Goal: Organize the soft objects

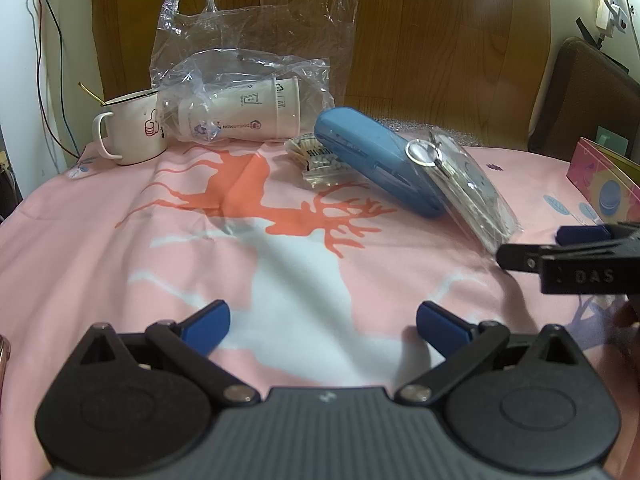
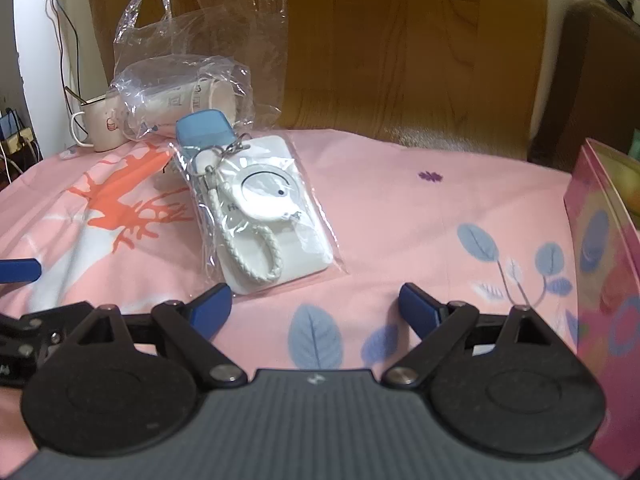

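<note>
A clear sleeve holding a white phone case (image 2: 269, 216) with a ring holder and braided wrist strap lies on the pink bedsheet (image 2: 400, 208), leaning against a blue case (image 2: 205, 130). It is probably light, its film slippery and crinkly; the sleeve's free near edge looks the best place to pinch. The right gripper (image 2: 316, 308) hovers just short of it, fingers apart and empty. The left gripper (image 1: 322, 322) is also spread, holding nothing. Only the left view shows cotton swabs (image 1: 316, 158); the right view shows the case's face. Behind, bagged paper cups (image 1: 240, 110) and a mug (image 1: 134, 128).
</note>
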Available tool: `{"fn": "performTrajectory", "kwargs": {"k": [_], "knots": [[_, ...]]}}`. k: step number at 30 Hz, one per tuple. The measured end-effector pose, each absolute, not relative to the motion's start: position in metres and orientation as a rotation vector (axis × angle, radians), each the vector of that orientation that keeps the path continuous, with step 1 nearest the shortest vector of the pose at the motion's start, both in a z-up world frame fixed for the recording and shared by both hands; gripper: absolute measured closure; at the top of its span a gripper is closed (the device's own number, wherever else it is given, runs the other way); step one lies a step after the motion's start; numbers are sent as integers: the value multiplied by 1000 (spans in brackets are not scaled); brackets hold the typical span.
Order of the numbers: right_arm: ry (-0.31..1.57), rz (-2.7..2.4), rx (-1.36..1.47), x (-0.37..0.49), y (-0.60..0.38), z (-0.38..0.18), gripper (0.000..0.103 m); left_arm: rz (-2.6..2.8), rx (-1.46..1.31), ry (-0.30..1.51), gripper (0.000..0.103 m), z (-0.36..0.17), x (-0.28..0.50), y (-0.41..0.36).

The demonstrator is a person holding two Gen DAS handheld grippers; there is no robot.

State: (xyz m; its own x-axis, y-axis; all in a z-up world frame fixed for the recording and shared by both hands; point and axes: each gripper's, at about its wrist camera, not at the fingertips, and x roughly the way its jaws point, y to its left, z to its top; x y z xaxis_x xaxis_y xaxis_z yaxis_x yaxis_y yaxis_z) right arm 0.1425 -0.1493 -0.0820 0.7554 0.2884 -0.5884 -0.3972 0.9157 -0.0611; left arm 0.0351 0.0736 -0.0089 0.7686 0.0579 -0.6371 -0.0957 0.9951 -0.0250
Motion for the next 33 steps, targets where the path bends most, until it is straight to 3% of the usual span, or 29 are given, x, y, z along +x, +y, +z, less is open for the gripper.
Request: {"fn": "performTrajectory", "kwargs": {"k": [15,17,19,21,33], "knots": [[606,559,-206,147,-138,-79,12,82,-61,688,0,-9,35,74],[622,555,-217,148,-135,-81,22,82,-61,688,0,-9,35,74],[596,535,-241,144,-133,-81,55,81,-63,687,0,-8,36,74],[590,548,-225,141,-134,-80,77,81,-65,687,0,-8,36,74],[486,446,-458,43,-173,-81,87,62,-87,676,0,-8,34,77]]}}
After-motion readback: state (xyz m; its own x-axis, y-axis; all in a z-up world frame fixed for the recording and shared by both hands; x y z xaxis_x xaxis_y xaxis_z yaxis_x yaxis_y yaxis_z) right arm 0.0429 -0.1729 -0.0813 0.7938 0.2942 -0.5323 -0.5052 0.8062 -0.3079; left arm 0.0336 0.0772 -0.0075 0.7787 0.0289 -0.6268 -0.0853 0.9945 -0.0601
